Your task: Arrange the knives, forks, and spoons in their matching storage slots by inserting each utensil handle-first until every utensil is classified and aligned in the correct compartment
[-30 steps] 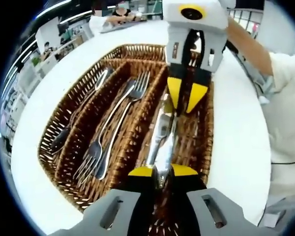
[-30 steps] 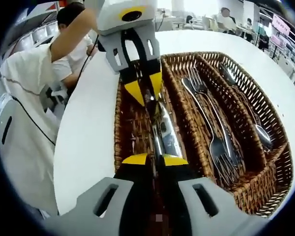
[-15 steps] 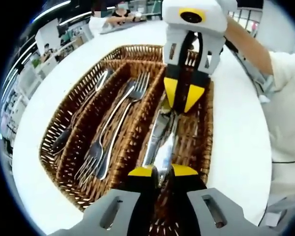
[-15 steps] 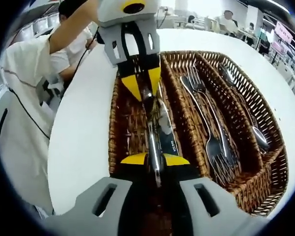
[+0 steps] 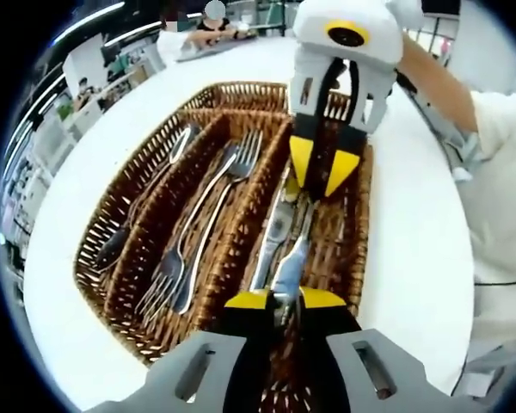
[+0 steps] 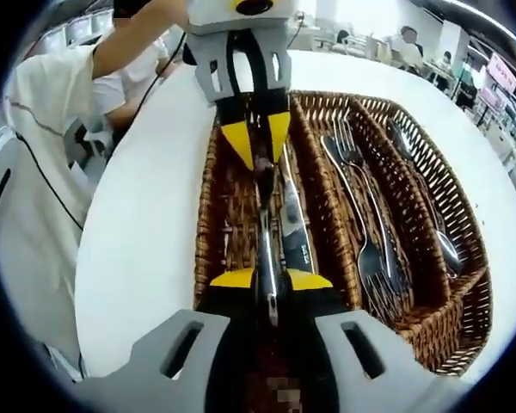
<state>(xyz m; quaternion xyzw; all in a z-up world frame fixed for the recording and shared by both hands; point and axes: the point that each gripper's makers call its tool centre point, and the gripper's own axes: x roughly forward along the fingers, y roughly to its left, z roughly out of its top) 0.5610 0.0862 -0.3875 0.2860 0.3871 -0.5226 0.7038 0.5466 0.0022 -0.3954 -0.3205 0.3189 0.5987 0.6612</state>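
Wicker basket (image 5: 112, 206) on white tabletop (image 5: 413, 249), three compartments, left to right in the left gripper view: one spoon (image 5: 142, 206); two forks (image 5: 202, 224); two knives (image 5: 279, 237). Left tongs (image 5: 275, 299) and right tongs (image 6: 271, 280) each clamp one knife end.

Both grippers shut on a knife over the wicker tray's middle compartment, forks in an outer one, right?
Not quite. The left gripper and right gripper are shut on a silver table knife, but it is over an outer compartment of the brown wicker cutlery tray. The silver forks lie in the middle compartment. The right gripper view shows this.
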